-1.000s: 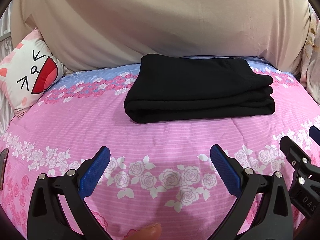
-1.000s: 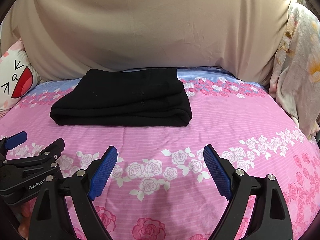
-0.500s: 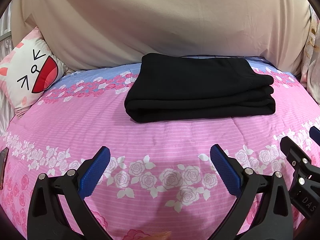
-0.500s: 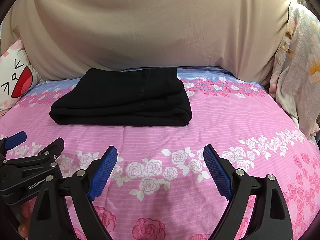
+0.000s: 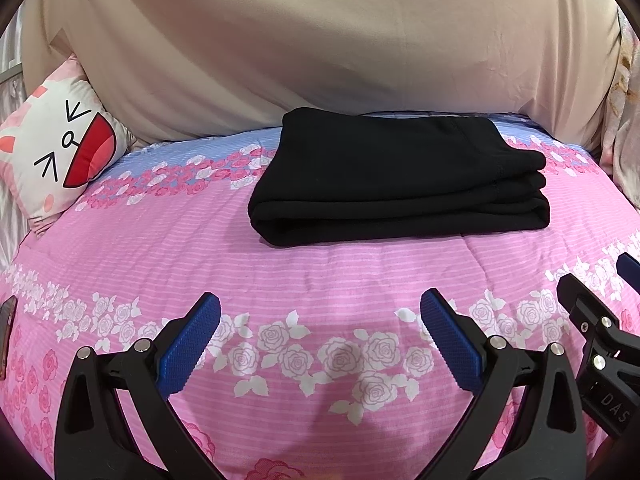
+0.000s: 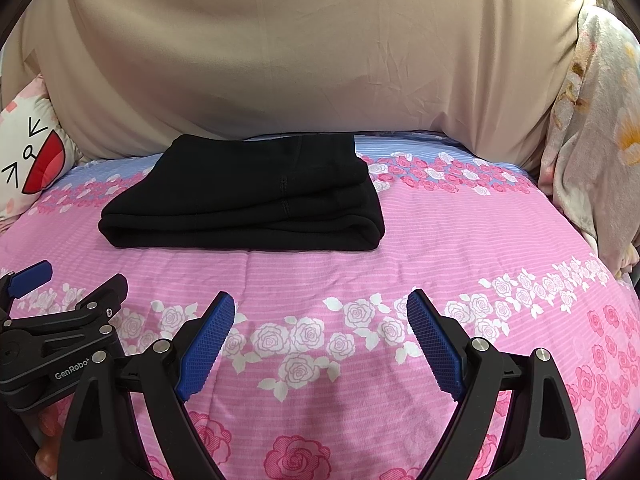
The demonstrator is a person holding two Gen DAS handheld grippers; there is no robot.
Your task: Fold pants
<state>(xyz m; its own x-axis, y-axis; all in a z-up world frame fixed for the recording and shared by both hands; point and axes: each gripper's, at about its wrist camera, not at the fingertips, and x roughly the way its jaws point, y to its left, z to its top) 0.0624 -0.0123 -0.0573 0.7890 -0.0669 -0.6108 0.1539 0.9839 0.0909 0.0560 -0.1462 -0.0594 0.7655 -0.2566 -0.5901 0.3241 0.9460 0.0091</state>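
Pink rose-print quilt (image 5: 320,272) covers bed w/ beige sheet (image 5: 320,40) behind. Black folded fabric pants (image 5: 400,184) lie in a neat stack at 12 o'clock, well apart from both tongs. Left gripper (image 5: 320,324) & right gripper (image 6: 320,320): jaws spread, holding nothing.

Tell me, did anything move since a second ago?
Hardly anything. A skin-colored bit, perhaps a fingertip, showed at the bottom edge of the left view a second ago and is gone now. The folded pants lie in the same spot on the bed, and the left gripper and right gripper stay open, holding nothing.
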